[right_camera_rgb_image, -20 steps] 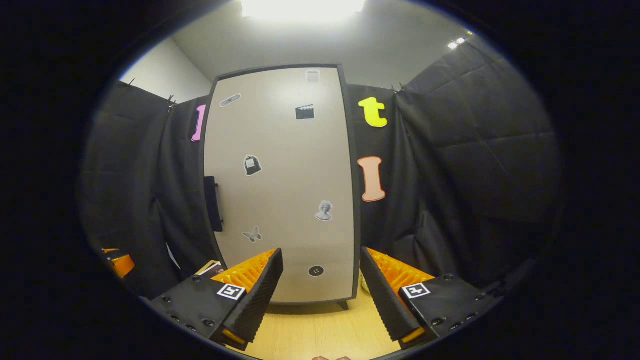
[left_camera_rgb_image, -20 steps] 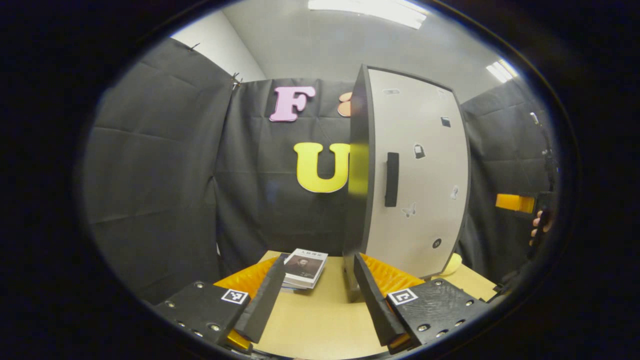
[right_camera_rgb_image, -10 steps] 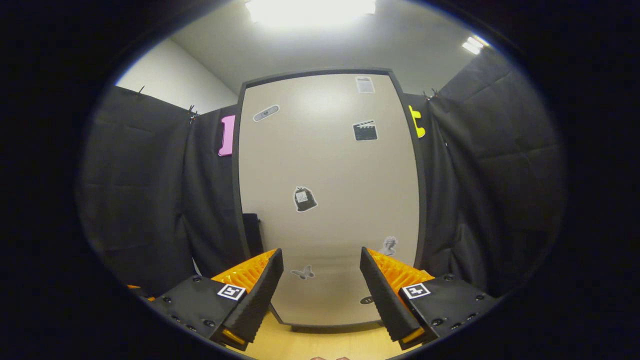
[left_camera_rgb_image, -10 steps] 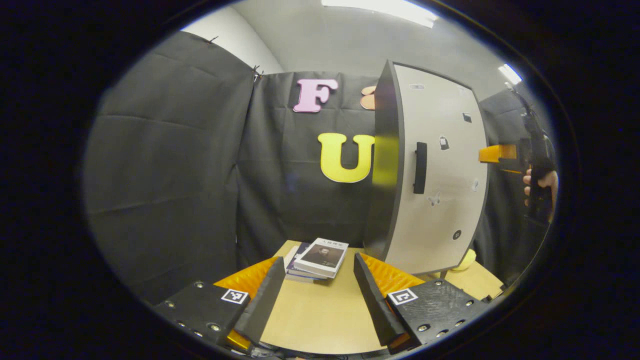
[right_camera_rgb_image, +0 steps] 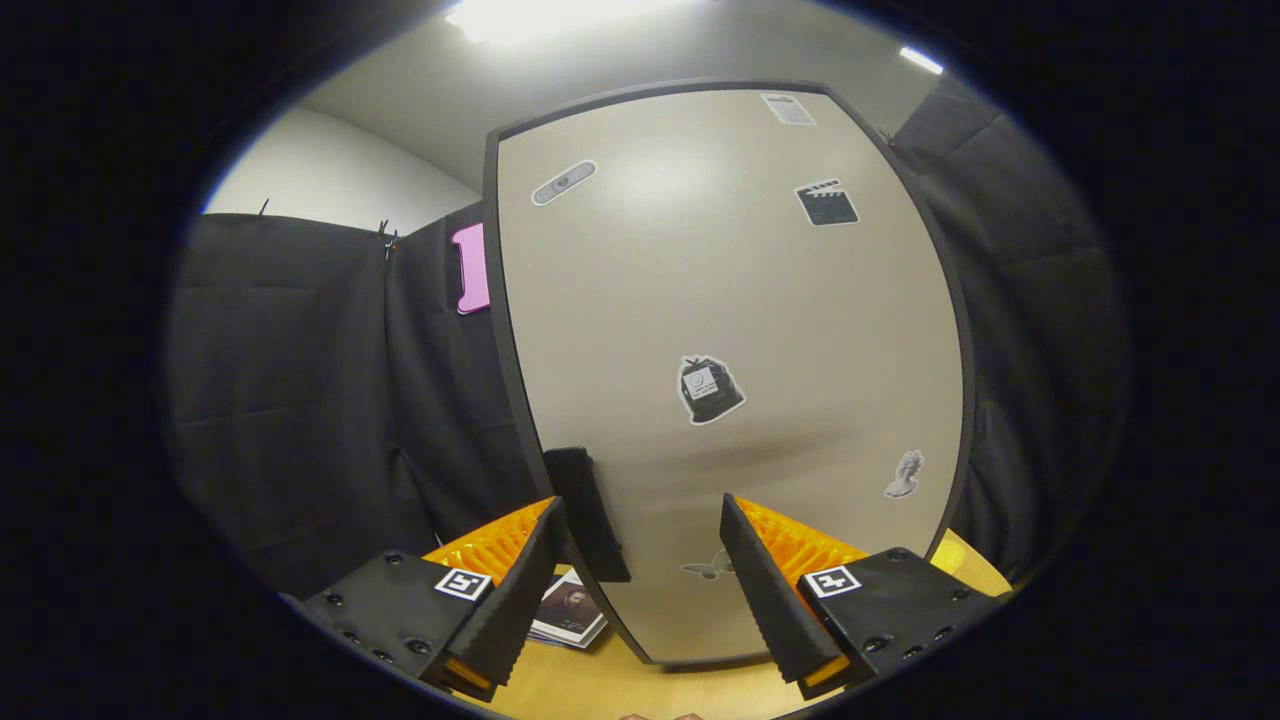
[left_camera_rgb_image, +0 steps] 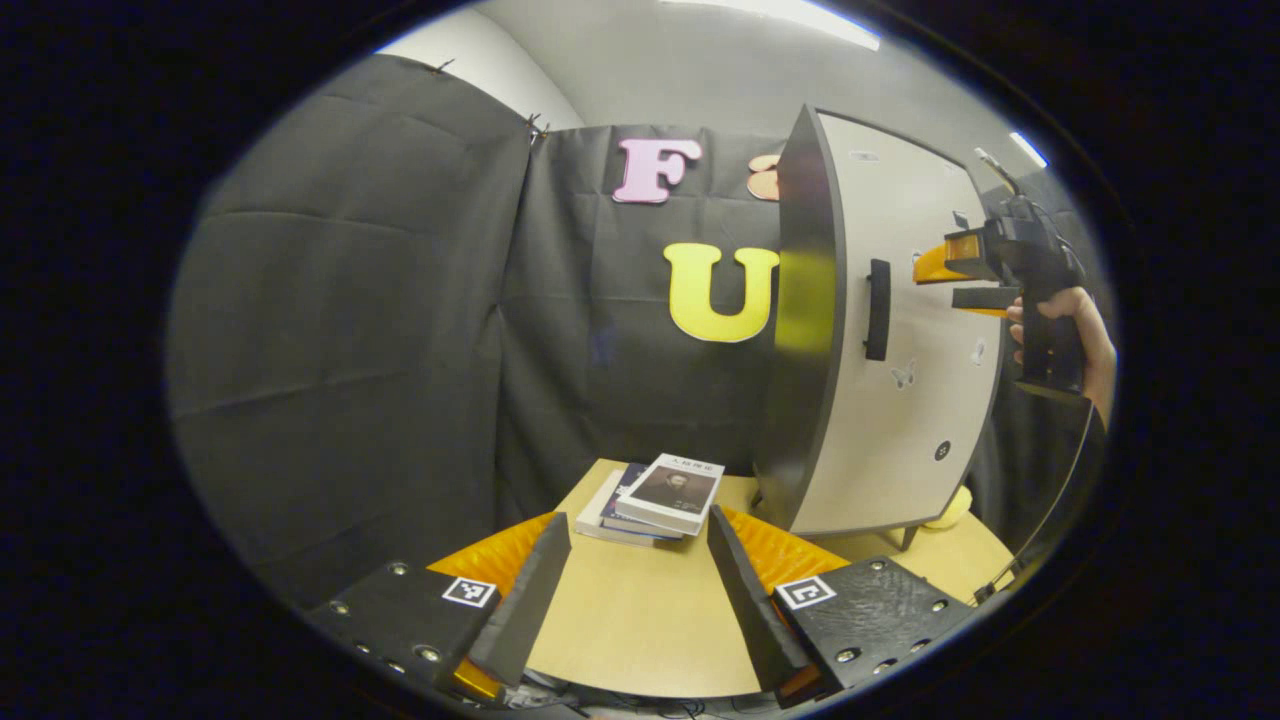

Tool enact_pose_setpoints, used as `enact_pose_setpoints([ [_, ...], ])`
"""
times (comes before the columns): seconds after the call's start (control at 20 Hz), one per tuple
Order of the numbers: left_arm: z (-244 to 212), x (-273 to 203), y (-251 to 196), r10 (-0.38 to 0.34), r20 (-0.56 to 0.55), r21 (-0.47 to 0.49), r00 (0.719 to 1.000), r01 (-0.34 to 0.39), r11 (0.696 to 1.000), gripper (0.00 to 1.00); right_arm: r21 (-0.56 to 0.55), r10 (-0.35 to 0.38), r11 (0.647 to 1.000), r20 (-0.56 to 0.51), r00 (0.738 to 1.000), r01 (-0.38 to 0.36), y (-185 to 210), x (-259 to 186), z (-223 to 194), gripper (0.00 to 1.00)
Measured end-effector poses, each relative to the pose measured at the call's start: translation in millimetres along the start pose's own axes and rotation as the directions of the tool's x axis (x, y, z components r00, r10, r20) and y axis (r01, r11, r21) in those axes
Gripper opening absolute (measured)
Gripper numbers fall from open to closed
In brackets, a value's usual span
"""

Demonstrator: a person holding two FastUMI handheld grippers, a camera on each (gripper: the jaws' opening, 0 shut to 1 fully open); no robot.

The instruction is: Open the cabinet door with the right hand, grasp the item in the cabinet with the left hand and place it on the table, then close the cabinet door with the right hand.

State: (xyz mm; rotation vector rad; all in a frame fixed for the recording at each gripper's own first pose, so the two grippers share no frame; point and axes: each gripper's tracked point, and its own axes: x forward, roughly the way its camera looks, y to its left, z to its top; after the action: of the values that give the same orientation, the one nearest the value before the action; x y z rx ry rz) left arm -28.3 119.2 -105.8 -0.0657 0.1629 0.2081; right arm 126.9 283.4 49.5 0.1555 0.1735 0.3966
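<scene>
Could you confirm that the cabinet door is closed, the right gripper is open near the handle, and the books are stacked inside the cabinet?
Not quite: the books lie on the table beside the cabinet, as the left gripper view shows. The rest stands.

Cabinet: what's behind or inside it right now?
The cabinet door is shut, so its inside is hidden. A yellow object peeks from behind its lower right corner on the table; mostly covered.
</scene>
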Motion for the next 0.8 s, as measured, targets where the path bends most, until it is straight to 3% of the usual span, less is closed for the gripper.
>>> enact_pose_setpoints([
  [0.3,-12,10,17,0.015,-0.032,-0.005,0.999,-0.015,1.000,0.86,-0.028,-0.014,1.000,-0.008,1.000,0.014,19,32,-13,0.98],
  [0.7,-24,4,35,0.047,-0.054,-0.005,0.997,-0.047,0.999,0.83,-0.176,-0.086,0.981,-0.004,0.996,0.084,27,71,-28,0.97],
  [0.8,-28,0,39,0.057,-0.065,-0.010,0.996,-0.058,0.998,0.86,-0.170,-0.083,0.982,-0.021,0.996,0.078,32,77,-36,0.77],
])
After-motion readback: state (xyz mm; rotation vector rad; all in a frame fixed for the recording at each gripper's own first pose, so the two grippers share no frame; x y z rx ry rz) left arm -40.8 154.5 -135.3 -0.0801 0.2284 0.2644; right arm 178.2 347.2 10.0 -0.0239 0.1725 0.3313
